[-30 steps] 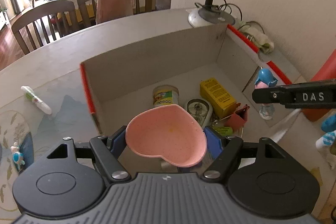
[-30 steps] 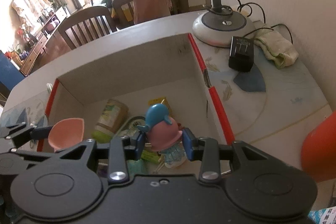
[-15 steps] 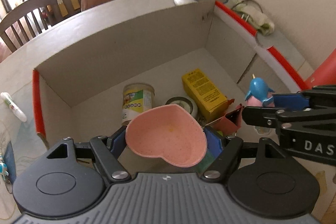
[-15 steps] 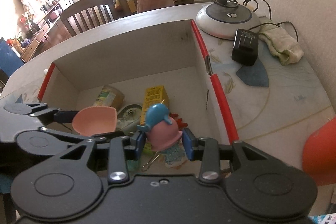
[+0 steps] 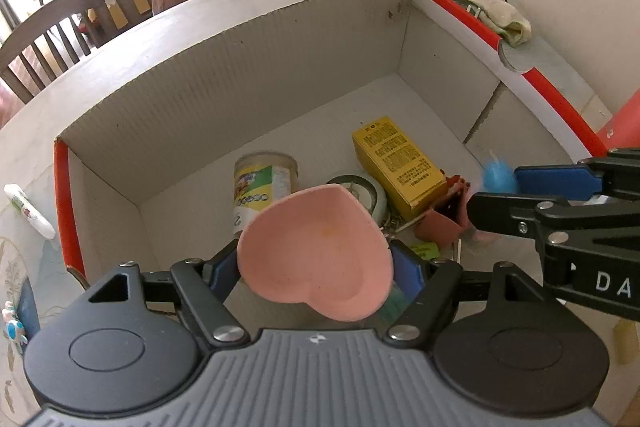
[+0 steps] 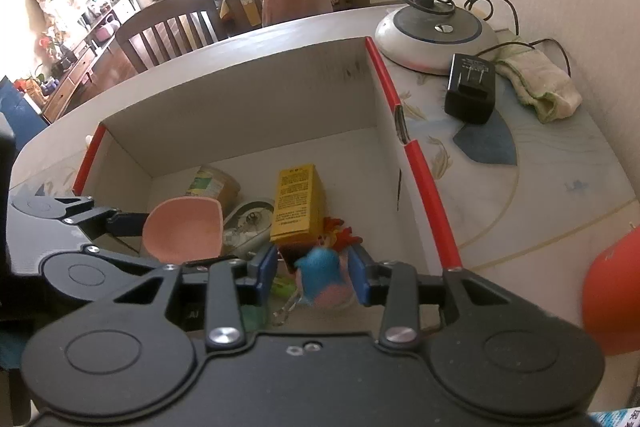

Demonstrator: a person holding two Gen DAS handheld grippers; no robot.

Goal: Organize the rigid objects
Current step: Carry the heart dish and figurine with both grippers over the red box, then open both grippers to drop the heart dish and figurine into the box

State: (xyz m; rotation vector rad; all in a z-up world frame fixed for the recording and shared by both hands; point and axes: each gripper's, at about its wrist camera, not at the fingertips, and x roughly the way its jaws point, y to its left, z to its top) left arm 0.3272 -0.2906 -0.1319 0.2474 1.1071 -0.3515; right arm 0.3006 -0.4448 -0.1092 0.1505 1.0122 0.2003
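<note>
Left tongs (image 5: 316, 263) grip pink heart-shaped dish (image 5: 316, 251) above open cardboard box (image 5: 240, 83) on bench (image 6: 540, 187); right tongs (image 6: 316, 273) stand parted around blurred blue-and-pink toy figure (image 6: 322, 277), pads apparently off it, over box interior holding yellow carton (image 5: 400, 167) and jar (image 5: 264, 183).

Pink heart-shaped dish (image 5: 316, 251): shallow, hollow side up, tilted, suspended over the near part of the cardboard box (image 5: 224, 115).

Blue-and-pink toy figure (image 6: 322, 281): blurred, blue top and pink lower body, positioned above the box's right near corner.

Box: white, open-topped, red-edged side flaps, resting on the counter.

Box contents: yellow carton (image 5: 396, 167) lying flat; labelled jar (image 5: 264, 183) lying on its side; round tin (image 5: 366, 195) between them; small red-brown item (image 5: 440, 219) beside the carton.
</note>
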